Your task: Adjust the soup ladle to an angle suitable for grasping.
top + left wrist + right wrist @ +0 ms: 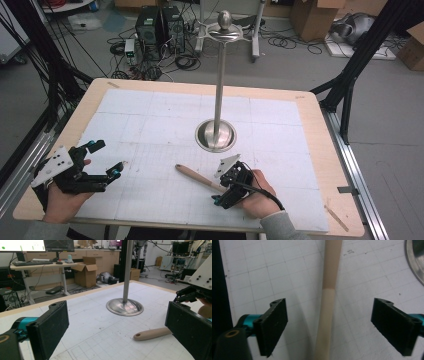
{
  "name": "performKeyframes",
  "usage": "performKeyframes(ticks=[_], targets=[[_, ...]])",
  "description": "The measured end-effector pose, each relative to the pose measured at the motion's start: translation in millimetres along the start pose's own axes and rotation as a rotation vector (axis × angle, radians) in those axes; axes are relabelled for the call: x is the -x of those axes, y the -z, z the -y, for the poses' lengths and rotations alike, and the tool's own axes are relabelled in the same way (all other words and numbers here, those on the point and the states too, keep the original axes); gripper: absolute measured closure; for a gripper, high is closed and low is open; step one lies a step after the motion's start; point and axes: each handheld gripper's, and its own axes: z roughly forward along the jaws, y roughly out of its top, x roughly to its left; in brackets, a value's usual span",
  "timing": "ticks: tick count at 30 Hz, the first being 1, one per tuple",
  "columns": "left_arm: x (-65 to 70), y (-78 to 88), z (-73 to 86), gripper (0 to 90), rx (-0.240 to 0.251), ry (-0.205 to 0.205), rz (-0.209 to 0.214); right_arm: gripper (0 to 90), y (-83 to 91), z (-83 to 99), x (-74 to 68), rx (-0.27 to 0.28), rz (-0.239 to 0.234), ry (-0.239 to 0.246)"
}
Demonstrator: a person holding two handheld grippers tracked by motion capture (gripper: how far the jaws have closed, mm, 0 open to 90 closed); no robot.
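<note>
Handle: wooden handle [197, 177] flat on white gridded counter [150, 130], near front edge, just in front of steel stand base [215, 135].
Right tongs [218, 198]: poised over handle, jaws apart, 1 each side of shaft [327, 315], pads not touching.
Left tongs [107, 159]: jaws wide apart, nothing between, well left of handle's free end [140, 335].

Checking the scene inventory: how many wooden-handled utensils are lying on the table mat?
1. The wooden handle lies on the mat in front of the metal stand, between the open jaws of the right gripper; its far end is hidden.
</note>
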Motion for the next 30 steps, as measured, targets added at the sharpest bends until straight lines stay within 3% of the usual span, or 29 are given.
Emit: performKeyframes(ticks=[6,12,16,22,25,28,30], targets=[[-0.3,0.4,0.5,5.6,-0.003,0.002,-0.001,16.8,-2.7,-1.8,-1.2,-0.055,-0.006,-0.002],[-0.7,0.8,0.8,5.6,-0.003,0.007,-0.002,30.1,-8.0,-5.5,-4.7,-0.144,-0.017,-0.012],[-1.5,1.2,1.4,5.6,-0.004,0.01,-0.004,35.9,-7.5,-6.0,-5.1,-0.162,-0.008,-0.018],[-1.6,0.5,1.6,5.6,-0.004,0.01,-0.003,51.2,-5.4,-1.2,-2.8,-0.211,0.0,-0.04],[-1.4,0.2,1.7,5.6,-0.006,0.009,-0.001,57.4,-4.6,-0.4,-2.4,-0.206,-0.001,-0.05],[-1.4,0.0,1.8,5.6,-0.007,0.01,-0.001,74.5,-3.5,-0.2,-2.4,-0.21,-0.012,-0.054],[-1.5,-0.1,1.7,5.6,-0.006,0.013,-0.002,75.8,-3.4,0.2,-2.6,-0.209,-0.016,-0.071]])
